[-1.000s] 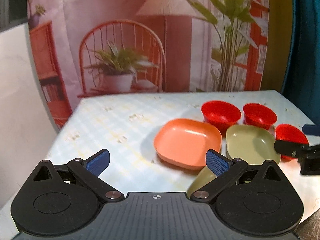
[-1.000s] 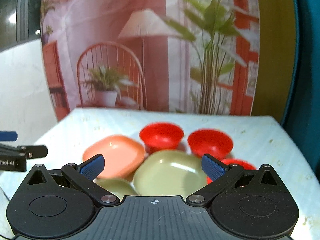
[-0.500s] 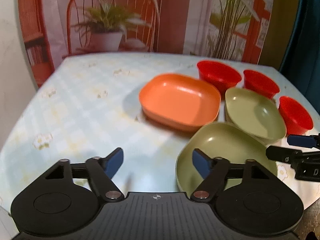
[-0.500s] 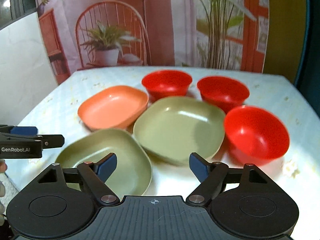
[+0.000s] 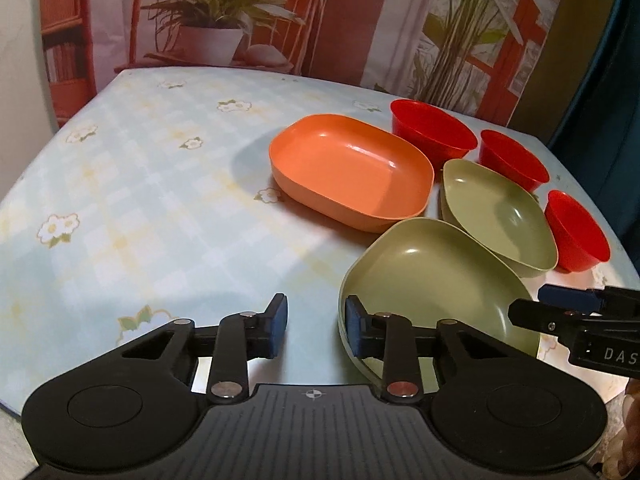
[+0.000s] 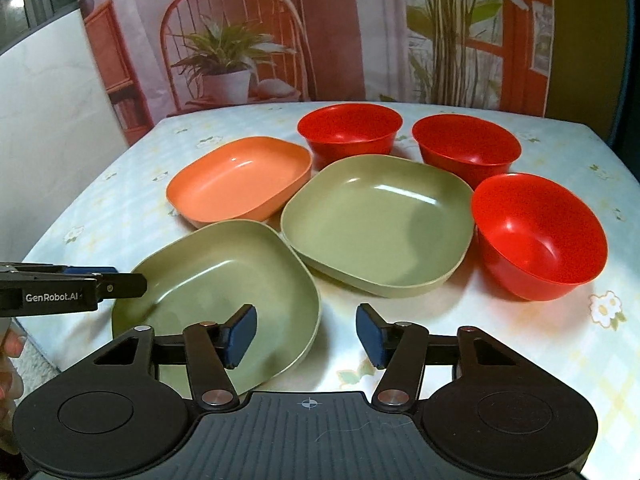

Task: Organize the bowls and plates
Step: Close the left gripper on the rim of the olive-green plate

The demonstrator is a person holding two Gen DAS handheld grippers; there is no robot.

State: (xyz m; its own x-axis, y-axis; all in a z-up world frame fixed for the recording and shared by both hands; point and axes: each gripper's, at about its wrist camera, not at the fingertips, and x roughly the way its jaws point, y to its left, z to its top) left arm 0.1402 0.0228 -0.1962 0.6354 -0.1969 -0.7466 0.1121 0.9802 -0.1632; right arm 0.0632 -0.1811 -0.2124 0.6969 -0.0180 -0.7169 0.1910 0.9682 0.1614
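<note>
left wrist: left tongs have sunk toward the desk, jaws just closing, still apart astride the near olive-green plastic square plate's rim, unclamped | right wrist: right tongs lower too, closing, apart astride the same plate's opposite rim | two-handed lift looks imminent

Staged home dining set: floral tablecloth, printed living-room backdrop behind table.
</note>
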